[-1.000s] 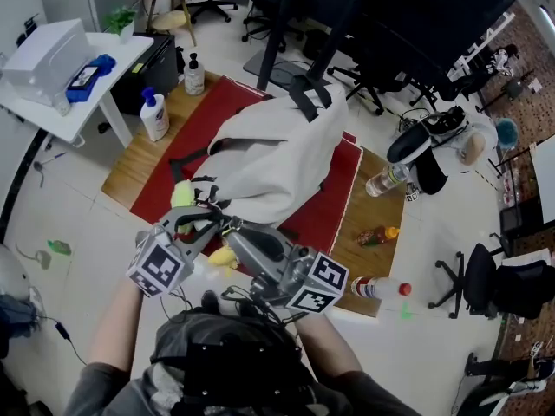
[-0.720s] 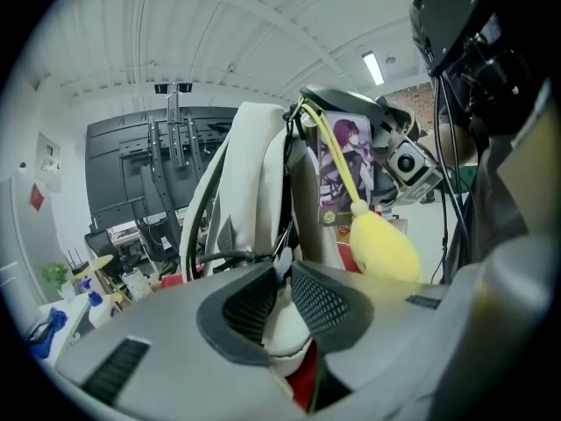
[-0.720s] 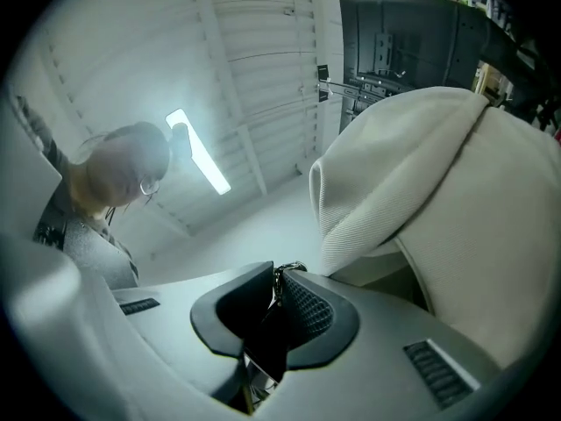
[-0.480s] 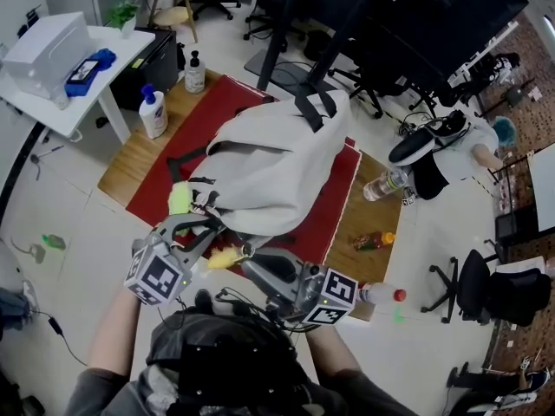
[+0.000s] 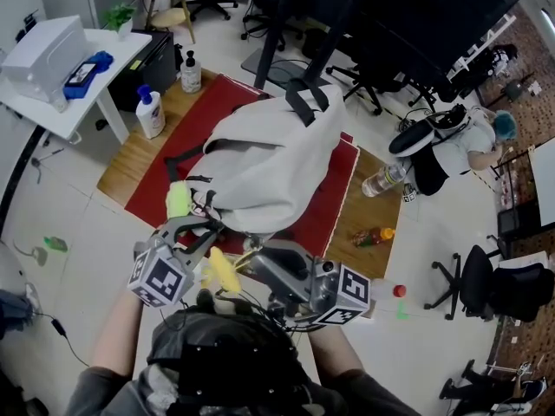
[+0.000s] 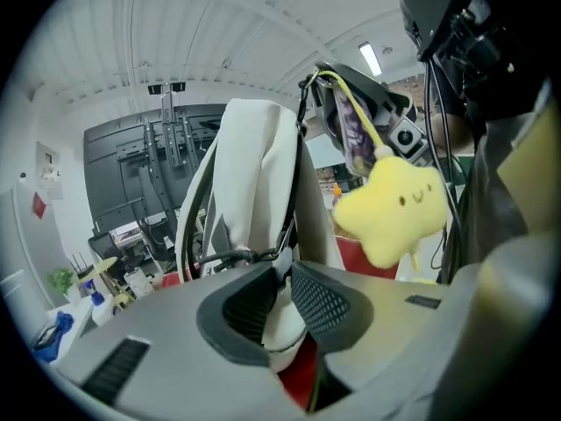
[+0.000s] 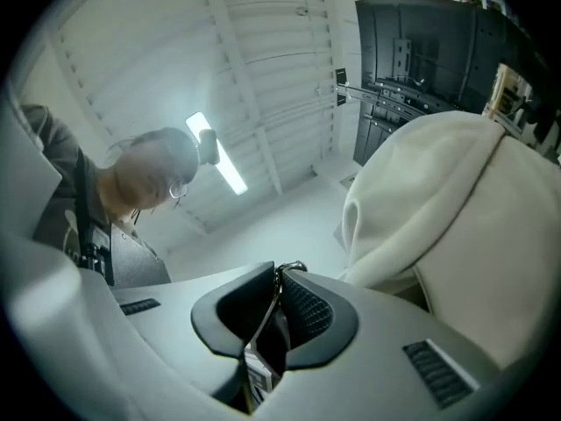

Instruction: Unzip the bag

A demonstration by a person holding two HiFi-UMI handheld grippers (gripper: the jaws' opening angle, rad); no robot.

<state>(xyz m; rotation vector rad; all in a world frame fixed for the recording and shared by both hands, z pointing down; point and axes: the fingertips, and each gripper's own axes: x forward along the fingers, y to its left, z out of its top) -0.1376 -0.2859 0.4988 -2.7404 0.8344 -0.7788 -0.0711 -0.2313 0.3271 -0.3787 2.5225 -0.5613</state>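
Note:
A cream backpack (image 5: pixel 269 159) lies on a red mat (image 5: pixel 169 176) over a wooden board (image 5: pixel 126 159). My left gripper (image 5: pixel 208 225) is shut on the cream fabric at the bag's near lower corner; the left gripper view shows the cloth pinched between its pads (image 6: pixel 279 292). My right gripper (image 5: pixel 249 254) sits just right of it, shut on the zipper pull's metal ring and tag (image 7: pixel 278 281), beside the backpack (image 7: pixel 456 200). A yellow star plush charm (image 5: pixel 223 271) (image 6: pixel 390 209) dangles from a cord between the two grippers.
Two pump bottles (image 5: pixel 149 111) (image 5: pixel 191 72) stand at the board's back left. A water bottle (image 5: pixel 381 180) and a sauce bottle (image 5: pixel 373 235) lie on its right side. A white side table (image 5: pixel 48 102) is at the left, with office chairs and a person (image 5: pixel 451 141) at the right.
My right gripper has shifted slightly right and toward me with the zipper pull. The yellow star has swung lower. My left gripper keeps its hold on the bag.

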